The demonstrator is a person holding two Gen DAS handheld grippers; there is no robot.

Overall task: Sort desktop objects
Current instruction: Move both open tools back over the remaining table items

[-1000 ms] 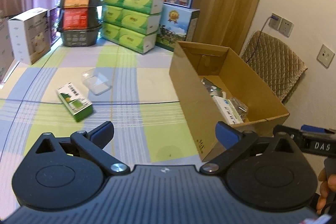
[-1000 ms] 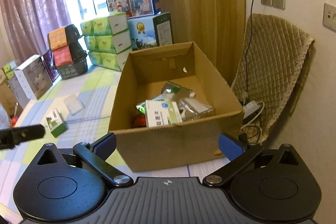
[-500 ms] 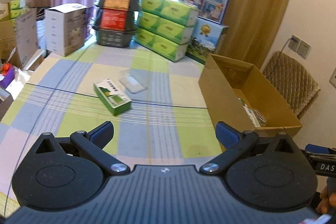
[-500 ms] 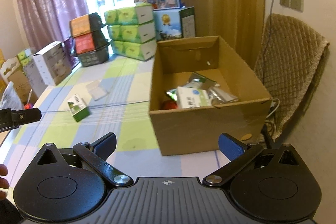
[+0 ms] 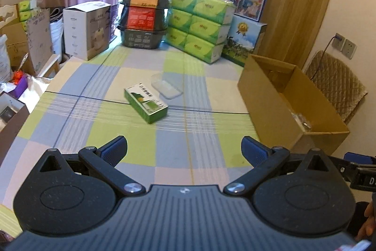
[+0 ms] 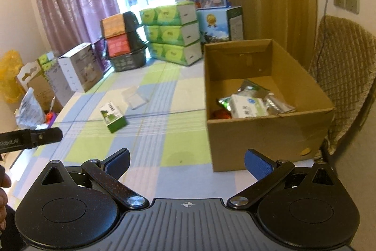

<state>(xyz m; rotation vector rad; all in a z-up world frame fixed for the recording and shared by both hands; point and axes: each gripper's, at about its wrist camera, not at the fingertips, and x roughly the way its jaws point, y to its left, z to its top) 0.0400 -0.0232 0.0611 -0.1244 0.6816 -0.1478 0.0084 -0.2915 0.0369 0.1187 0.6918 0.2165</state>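
Cardboard, light and stiff: green box (image 5: 146, 104) at twelve o'clock on bench (image 5: 70, 124); pinch its long sides. Left gripper (image 5: 183, 150) and right gripper (image 6: 187, 163) gape wide, empty.

Right gripper (image 6: 186, 160): hanging over the near checkered cloth (image 6: 164, 109), fingers spread wide, holding nothing.
Cardboard box (image 6: 265, 131): sitting right, holding packets and a white carton (image 6: 246, 107).
Green box (image 6: 113, 115): lying left-centre, just nearer than clear case (image 6: 135, 98).
Left gripper (image 6: 30, 139): poking in at left edge.
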